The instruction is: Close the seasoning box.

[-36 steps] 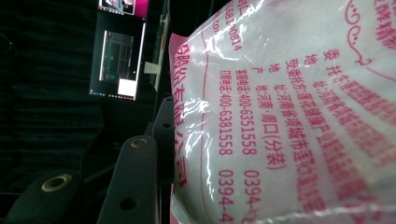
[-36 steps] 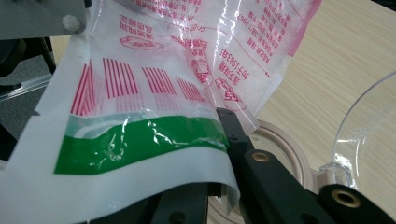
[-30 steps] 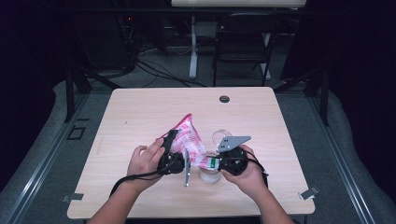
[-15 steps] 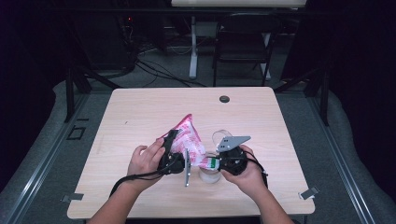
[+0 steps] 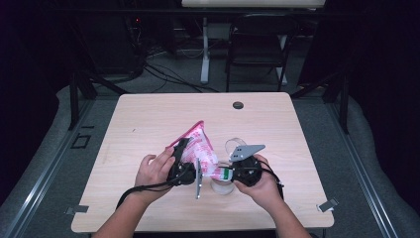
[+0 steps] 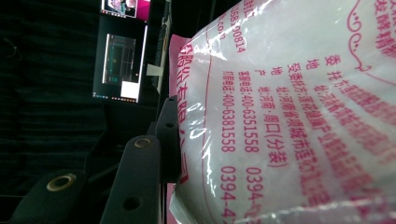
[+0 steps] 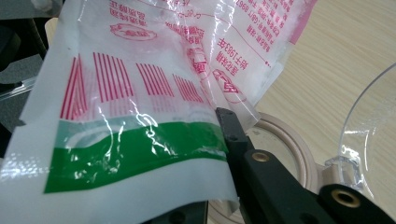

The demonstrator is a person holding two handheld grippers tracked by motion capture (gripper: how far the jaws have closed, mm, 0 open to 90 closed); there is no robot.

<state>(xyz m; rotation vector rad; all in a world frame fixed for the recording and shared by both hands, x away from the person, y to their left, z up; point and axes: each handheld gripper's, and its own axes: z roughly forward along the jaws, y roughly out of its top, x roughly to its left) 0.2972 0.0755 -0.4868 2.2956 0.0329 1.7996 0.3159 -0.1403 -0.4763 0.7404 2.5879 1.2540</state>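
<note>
Left gripper (image 5: 184, 163) sits near the front middle of the table (image 5: 148, 119), and I read it as clamped on the bag (image 5: 200, 151). Its own view shows one black jaw lying flat against the printed film of the bag (image 6: 289, 121), with the plastic bulging past it. These jaws have just been closing a little further with the bag between them.

Right gripper (image 5: 233, 173) is just beside the left one, and I find its jaws pinched together on the bag's lower edge. In the right gripper view the film with the green band (image 7: 130, 149) passes between the jaws, one jaw on the near face and the other partly hidden under the edge.

I note that the bag is a white pouch with pink print. It hangs tilted between the two grippers, its pink-edged top corner pointing toward the far side of the table and its green-banded end low at the right gripper.

A jar (image 5: 221, 187) stands on the table directly under that low end. In the right gripper view I see its pale rim (image 7: 299, 154) right behind the bag's edge. A clear lid (image 7: 373, 130) rises beside the rim, apparently hinged to it.

Whether anything is leaving the bag I cannot tell.
</note>
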